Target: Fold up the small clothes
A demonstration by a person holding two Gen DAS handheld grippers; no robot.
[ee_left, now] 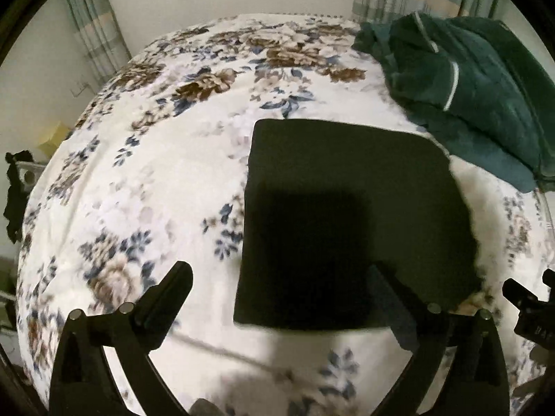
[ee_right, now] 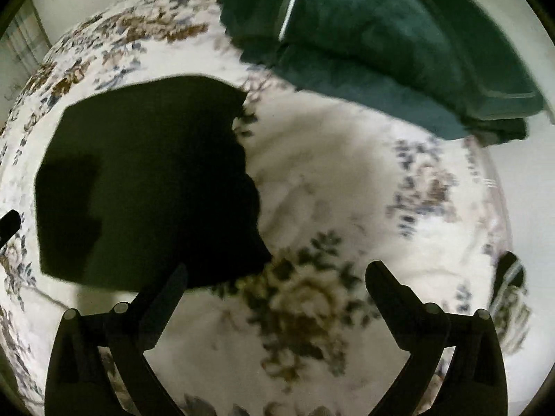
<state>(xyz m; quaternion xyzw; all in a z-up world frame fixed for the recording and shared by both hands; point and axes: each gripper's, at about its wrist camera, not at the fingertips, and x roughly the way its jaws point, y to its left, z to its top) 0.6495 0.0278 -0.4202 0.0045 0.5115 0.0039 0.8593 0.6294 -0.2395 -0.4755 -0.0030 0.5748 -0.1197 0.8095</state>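
Where pale walls and striped curtains [ee_left: 92, 24] frame the room, a floral bedspread [ee_left: 145, 180] covers the bed. On it lies a folded black cloth [ee_left: 347, 215], flat, with a green garment pile [ee_left: 468, 79] just beyond. Left gripper [ee_left: 277, 277] and right gripper [ee_right: 277, 274] hang above, fingers spread wide, holding nothing.

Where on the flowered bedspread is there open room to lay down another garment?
The flowered bedspread lies bare left of the folded black garment, and also between it and the dark green clothes pile. The far right corner, under that pile, is crowded.
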